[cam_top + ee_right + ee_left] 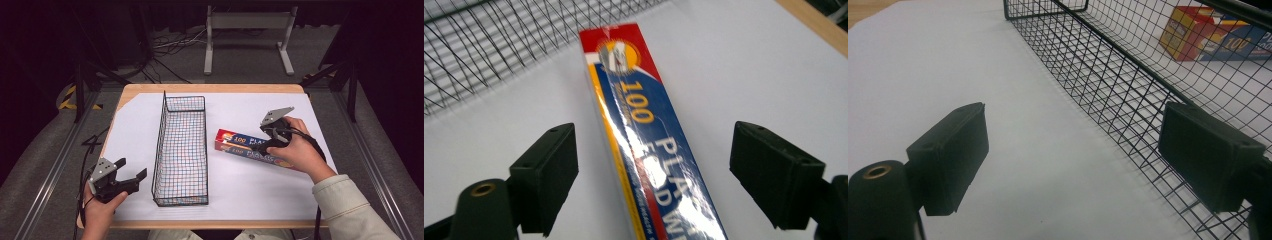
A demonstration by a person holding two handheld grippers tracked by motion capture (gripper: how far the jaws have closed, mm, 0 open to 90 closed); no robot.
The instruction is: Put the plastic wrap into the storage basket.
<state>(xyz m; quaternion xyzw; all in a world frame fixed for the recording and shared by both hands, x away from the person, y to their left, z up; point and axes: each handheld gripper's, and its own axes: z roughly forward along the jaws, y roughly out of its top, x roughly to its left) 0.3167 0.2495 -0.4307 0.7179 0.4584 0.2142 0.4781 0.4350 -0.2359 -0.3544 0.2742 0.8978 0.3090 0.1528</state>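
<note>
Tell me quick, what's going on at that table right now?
Right gripper open, jaws astride the plastic wrap box. Left gripper open beside the wire basket. Nothing blocking.

Your wrap box (644, 135) shows a deep blue top with yellow "100", white lettering, a red end and a yellow stripe along its edge. The basket (181, 145) is black wire in a square grid. Both your grippers, left (131, 172) and right (654, 175), have black jaws. The tabletop (250, 185) is white, its wooden edge tan.
</note>
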